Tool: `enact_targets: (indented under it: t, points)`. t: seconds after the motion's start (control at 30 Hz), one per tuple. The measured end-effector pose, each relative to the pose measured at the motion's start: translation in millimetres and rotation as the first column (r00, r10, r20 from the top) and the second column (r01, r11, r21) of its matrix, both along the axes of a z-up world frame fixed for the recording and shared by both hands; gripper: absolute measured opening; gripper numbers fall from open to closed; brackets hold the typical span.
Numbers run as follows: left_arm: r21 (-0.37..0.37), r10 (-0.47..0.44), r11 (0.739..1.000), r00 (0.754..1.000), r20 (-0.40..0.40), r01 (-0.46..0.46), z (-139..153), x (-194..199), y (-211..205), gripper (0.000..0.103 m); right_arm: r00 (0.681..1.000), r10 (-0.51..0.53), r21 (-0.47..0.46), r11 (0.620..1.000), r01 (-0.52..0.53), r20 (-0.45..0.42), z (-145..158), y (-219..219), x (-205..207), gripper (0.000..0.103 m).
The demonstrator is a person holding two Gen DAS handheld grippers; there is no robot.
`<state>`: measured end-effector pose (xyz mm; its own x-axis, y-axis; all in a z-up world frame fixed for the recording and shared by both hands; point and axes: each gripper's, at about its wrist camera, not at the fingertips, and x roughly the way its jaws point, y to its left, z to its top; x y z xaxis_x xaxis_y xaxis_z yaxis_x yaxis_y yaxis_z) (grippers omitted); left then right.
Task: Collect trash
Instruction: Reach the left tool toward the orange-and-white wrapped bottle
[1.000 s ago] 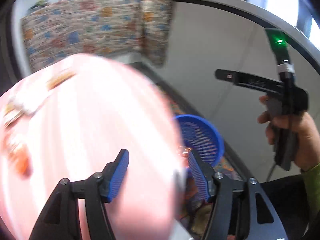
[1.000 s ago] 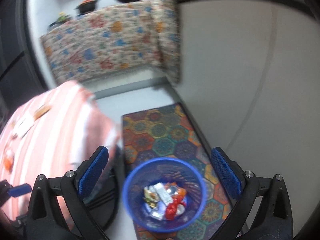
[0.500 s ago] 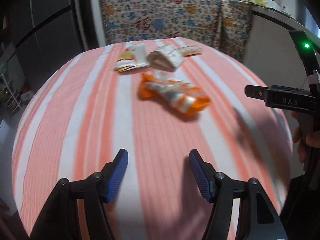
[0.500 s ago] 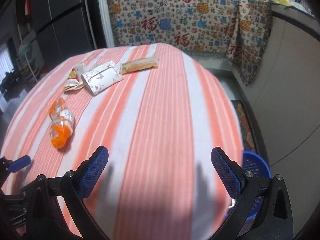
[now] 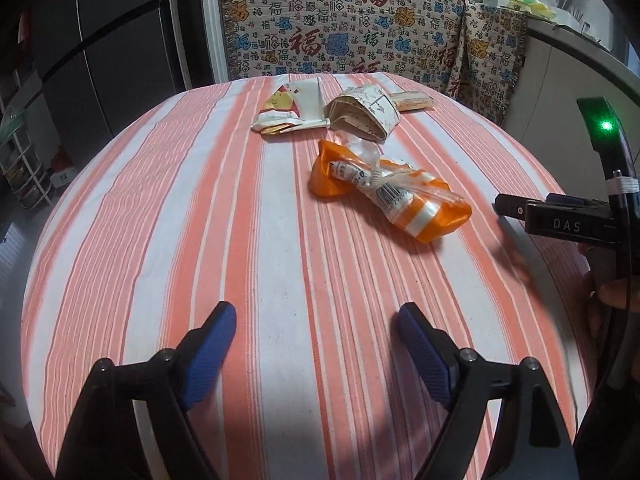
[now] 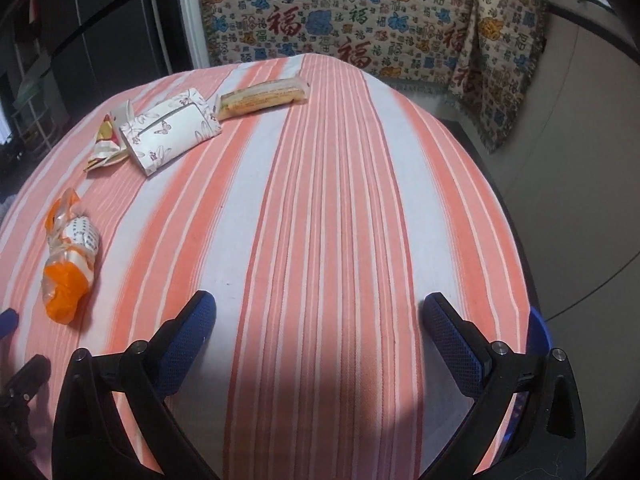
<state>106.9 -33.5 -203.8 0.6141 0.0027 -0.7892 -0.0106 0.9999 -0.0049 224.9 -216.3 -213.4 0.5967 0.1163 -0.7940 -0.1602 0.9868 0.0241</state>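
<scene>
An orange and clear plastic wrapper (image 5: 386, 192) lies crumpled on the striped tablecloth (image 5: 240, 260), ahead of my left gripper (image 5: 316, 326). That gripper's jaws are opening, and only cloth shows between them. Farther back lie a white and yellow wrapper (image 5: 286, 114), a white tissue pack (image 5: 364, 114) and a long biscuit packet (image 6: 262, 98). My right gripper (image 6: 320, 312) stands open over bare cloth, with the orange wrapper (image 6: 70, 260) at its far left. In the left wrist view the right tool (image 5: 560, 220) shows side-on at the right edge.
A blue basket's rim (image 6: 538, 328) peeks past the table's right edge, behind my right finger. A patterned cloth (image 5: 352, 36) hangs over furniture behind the table. A dark cabinet (image 5: 100, 40) stands at the left and a grey wall (image 6: 580, 160) at the right.
Both views swung from the blue basket on the floor to the striped table. Over the last half second my left gripper's jaws have spread wider; the right stays wide.
</scene>
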Motion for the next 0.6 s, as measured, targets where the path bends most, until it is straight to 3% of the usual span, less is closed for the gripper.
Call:
enact_targets:
  t: [0.07,0.17,0.27,0.37,0.47,0.6]
  points:
    - [-0.053,-0.005,0.999,1.000,0.023,0.006,9,-2,3,0.085,1.000,0.000,0.000,1.000,0.000,0.000,0,0,0,0.103]
    - [-0.174,-0.015,0.984,0.993,0.120,0.036,39,2,5,0.085,1.000,0.000,-0.001,1.000,0.000,0.000,0,0,0,0.103]
    - [-0.197,-0.013,0.980,0.991,0.135,0.039,62,32,-1,0.085,1.000,0.001,0.000,1.000,-0.001,0.000,0,0,-1,0.103]
    - [-0.149,-0.013,0.988,0.995,0.097,0.028,64,72,-17,0.085,1.000,0.001,0.000,1.000,-0.001,0.000,-1,1,-2,0.103]
    - [-0.031,0.001,1.000,1.000,0.009,0.000,43,105,-33,0.085,1.000,0.001,0.002,1.000,-0.001,0.000,-1,1,-1,0.103]
    - [0.074,0.009,0.997,0.999,-0.041,-0.006,23,108,-36,0.085,1.000,0.002,0.002,1.000,-0.002,0.000,-1,3,0,0.103]
